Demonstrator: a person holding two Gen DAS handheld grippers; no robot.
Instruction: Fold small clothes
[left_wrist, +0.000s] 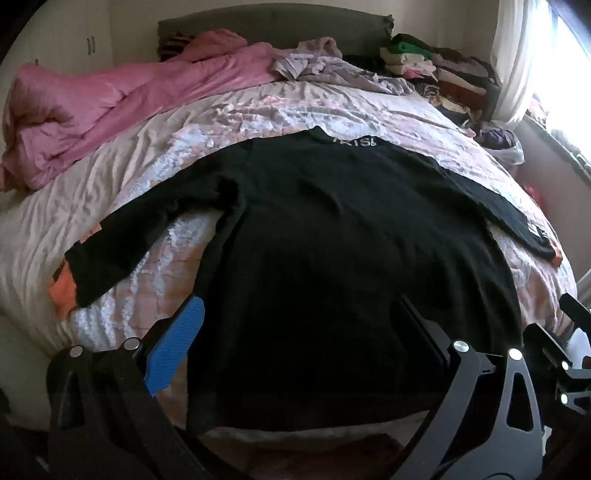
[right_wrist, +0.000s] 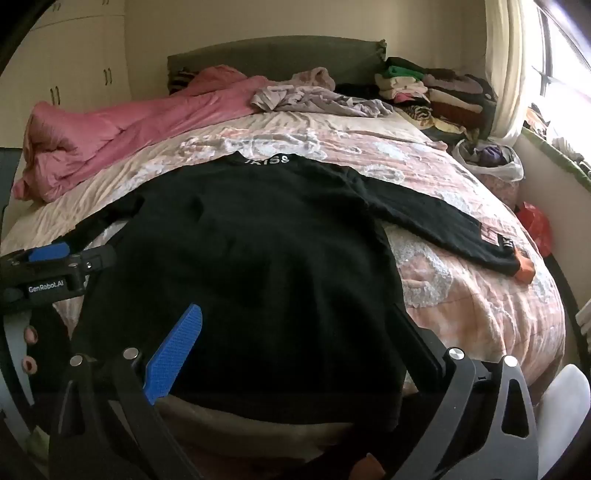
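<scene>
Lying beneath gripper (left_wrist: 295, 317): shirt (left_wrist: 332, 229).

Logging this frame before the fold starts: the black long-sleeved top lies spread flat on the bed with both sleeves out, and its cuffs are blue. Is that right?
Not quite. The black long-sleeved top does lie spread flat on the bed with both sleeves out, but its cuffs are orange, not blue: the right wrist view shows one orange cuff.

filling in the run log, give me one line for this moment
stage: pre-fold | black long-sleeve top spread flat on bed, sleeves out | left gripper open | right gripper open, both over hem
</scene>
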